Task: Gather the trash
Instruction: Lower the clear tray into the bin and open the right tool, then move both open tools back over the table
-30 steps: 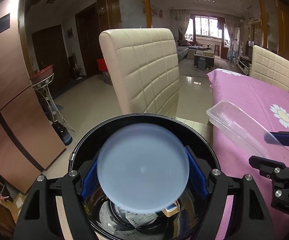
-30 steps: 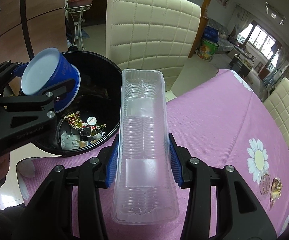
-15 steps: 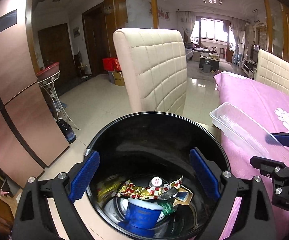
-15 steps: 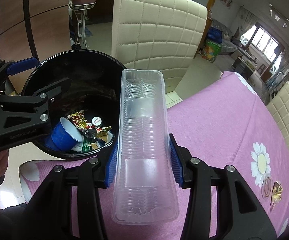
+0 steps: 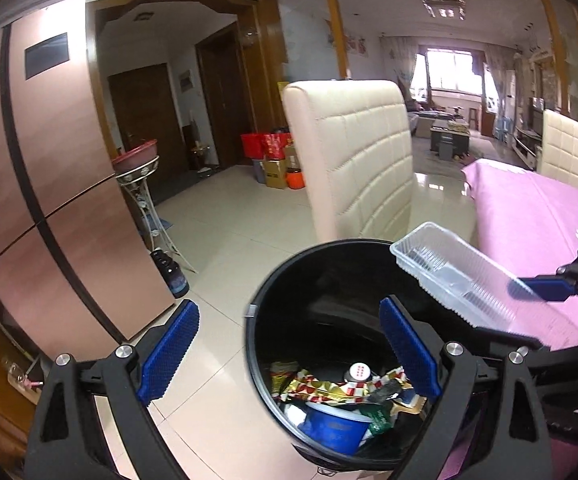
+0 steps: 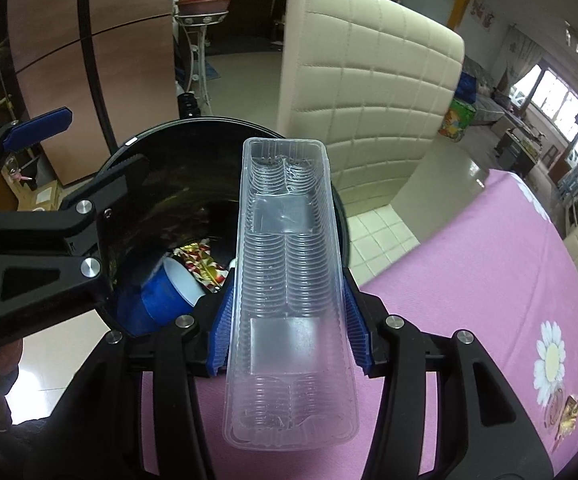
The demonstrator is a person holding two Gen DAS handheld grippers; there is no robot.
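blue cup (image 5: 335, 426) now dropped into black bin (image 5: 261, 344); left gripper (image 5: 287, 354) fingers spread wide, empty. clear tray (image 6: 289, 280) gripped by right gripper (image 6: 289, 322), fingers just easing apart, carried over bin rim; release likely next.

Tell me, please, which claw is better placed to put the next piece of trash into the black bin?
Right. The right claw grips the clear ribbed plastic tray, whose far end already overhangs the round black bin. The left claw is open and empty, its blue cup already inside.
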